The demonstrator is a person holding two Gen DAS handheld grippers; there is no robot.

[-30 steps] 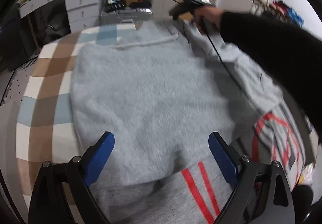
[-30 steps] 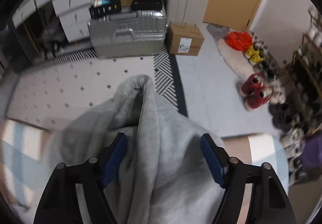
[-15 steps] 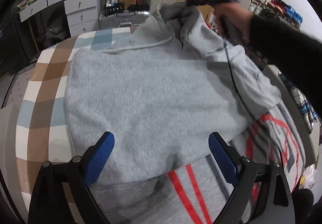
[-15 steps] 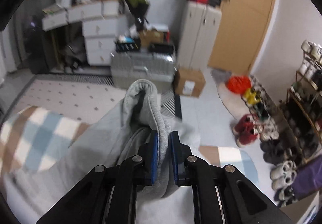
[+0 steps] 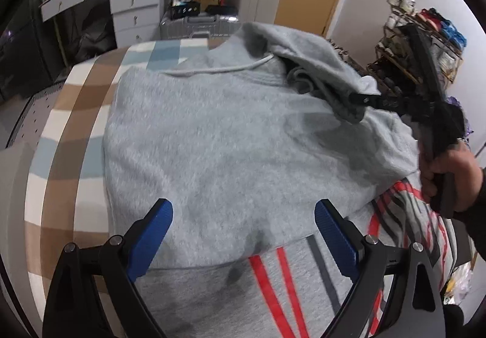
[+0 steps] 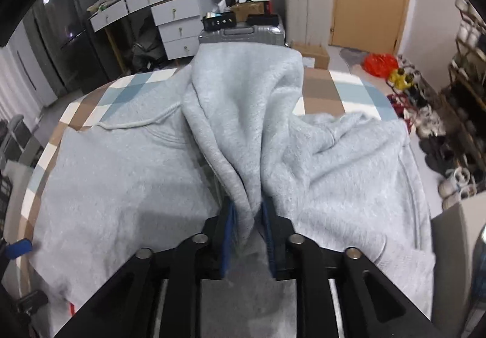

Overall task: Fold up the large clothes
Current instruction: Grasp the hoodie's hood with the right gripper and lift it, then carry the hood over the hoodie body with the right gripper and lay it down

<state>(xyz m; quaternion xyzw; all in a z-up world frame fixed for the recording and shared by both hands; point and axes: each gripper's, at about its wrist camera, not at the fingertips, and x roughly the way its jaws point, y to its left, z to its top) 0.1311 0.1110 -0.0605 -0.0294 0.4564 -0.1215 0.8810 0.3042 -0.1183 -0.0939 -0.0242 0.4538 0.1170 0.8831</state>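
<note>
Grey hoodie [image 5: 231, 137] lies spread flat on the bed [image 5: 70, 125], body covering most of the checked blue/brown/white cover, neckline toward the far edge. White drawstring [image 5: 218, 69] trails across the chest near the collar.

Right gripper [image 6: 247, 216]: blue pads clamped on a bunched fold of the hood [image 6: 243, 101], fabric pinched between them. The jaws have just eased apart a little, cloth still in the pinch. Hood is lifted off the bed and pulled in over the hoodie's upper body; from the left wrist view it arches above the collar area toward the right side. The person's hand [image 5: 446, 174] on the right handle sits at the bed's right edge, dark sleeve behind it.

Left gripper [image 5: 243, 222]: jaws wide apart, nothing between them, hovering over the hoodie's bottom hem at the near edge.

Under the hem, a second grey garment with red stripes [image 5: 282, 286] runs toward the near right corner.

Beyond the far edge: silver suitcase [image 6: 243, 32], white drawers [image 6: 173, 22]. Shoe rack [image 6: 467, 70] off the right side.
</note>
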